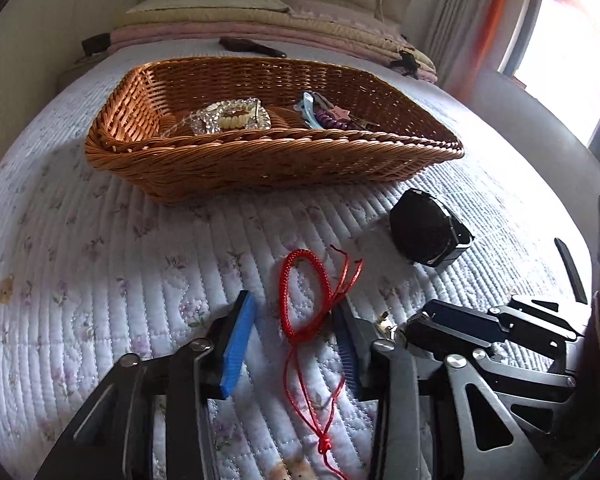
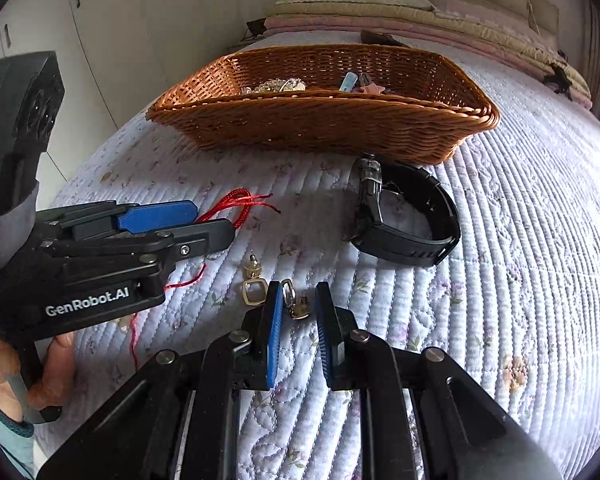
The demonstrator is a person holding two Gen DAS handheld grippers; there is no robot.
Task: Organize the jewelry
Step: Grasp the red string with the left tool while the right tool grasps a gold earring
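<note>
A red cord bracelet [image 1: 306,300] lies on the quilt between the open fingers of my left gripper [image 1: 296,312]; it also shows in the right wrist view [image 2: 236,204]. My right gripper [image 2: 298,300] is open around a small gold earring [image 2: 296,304]; a second gold earring [image 2: 253,286] lies just left of it. A black watch [image 2: 404,216] lies on the quilt ahead, also seen in the left wrist view [image 1: 428,234]. A wicker basket [image 1: 260,160] holds a bead bracelet [image 1: 232,116] and hair clips [image 1: 324,114].
The quilted bedspread [image 2: 520,240] covers the bed. Folded blankets and a pillow [image 1: 260,16] lie behind the basket. White cupboards [image 2: 120,40] stand left of the bed, a window [image 1: 572,60] at the right. The right gripper's body [image 1: 500,332] sits close beside the left one.
</note>
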